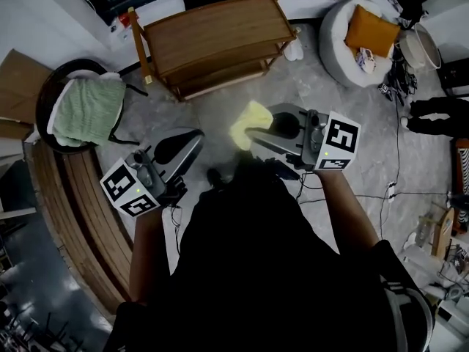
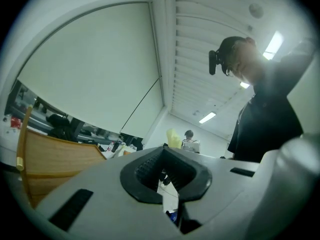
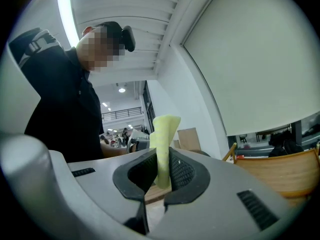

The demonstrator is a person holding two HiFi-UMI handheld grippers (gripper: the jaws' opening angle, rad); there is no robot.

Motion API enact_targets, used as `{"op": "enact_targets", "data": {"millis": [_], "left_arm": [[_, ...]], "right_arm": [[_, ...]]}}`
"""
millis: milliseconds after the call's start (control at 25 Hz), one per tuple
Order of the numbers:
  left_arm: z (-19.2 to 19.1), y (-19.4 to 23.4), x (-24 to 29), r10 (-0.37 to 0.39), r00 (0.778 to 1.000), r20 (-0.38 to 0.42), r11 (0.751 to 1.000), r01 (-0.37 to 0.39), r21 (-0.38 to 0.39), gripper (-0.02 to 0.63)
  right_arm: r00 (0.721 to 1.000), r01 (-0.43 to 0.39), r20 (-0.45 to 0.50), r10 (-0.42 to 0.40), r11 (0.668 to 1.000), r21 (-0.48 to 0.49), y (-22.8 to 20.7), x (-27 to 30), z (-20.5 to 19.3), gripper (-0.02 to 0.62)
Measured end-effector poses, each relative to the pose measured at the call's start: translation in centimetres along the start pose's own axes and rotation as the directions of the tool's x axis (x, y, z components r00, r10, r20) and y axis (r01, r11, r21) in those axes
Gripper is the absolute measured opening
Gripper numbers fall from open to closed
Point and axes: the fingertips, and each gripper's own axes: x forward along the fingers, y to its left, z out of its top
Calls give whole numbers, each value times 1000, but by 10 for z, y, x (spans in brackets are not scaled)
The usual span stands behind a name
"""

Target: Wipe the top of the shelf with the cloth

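The wooden shelf (image 1: 220, 39) stands on the floor ahead of me, its top bare; its edge also shows in the left gripper view (image 2: 55, 159) and in the right gripper view (image 3: 280, 171). My right gripper (image 1: 267, 134) is shut on the yellow cloth (image 1: 250, 123), held in the air short of the shelf. In the right gripper view the cloth (image 3: 162, 134) sticks up from between the jaws of the right gripper (image 3: 161, 166). My left gripper (image 1: 183, 149) hangs level with it to the left, shut and holding nothing (image 2: 162, 159). From there the cloth (image 2: 173, 139) shows as a small yellow shape.
A dark chair with a green towel (image 1: 88, 108) stands left of the shelf. A white beanbag with an orange cushion (image 1: 366, 31) sits at the right. Cables (image 1: 396, 189) run across the floor on the right, and a curved wooden bench (image 1: 66, 204) lies at my left.
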Motion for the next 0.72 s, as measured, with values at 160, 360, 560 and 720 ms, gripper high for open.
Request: {"op": "enact_targets", "data": {"millis": [160, 360, 560, 720], "left_arm": [[-24, -6, 18, 25, 998, -57, 999, -23, 40, 11], [-42, 12, 26, 95, 995, -11, 994, -96, -43, 11], [-40, -2, 62, 79, 997, -24, 997, -80, -11, 11], [-40, -4, 80, 79, 996, -48, 997, -78, 8, 11]], "right_arm": [[999, -13, 32, 13, 1000, 15, -2, -14, -5, 48], [998, -45, 37, 43, 997, 66, -15, -25, -22, 48], [999, -49, -2, 49, 997, 56, -24, -55, -33, 48], [998, -64, 23, 63, 997, 42, -33, -65, -29, 48]]}}
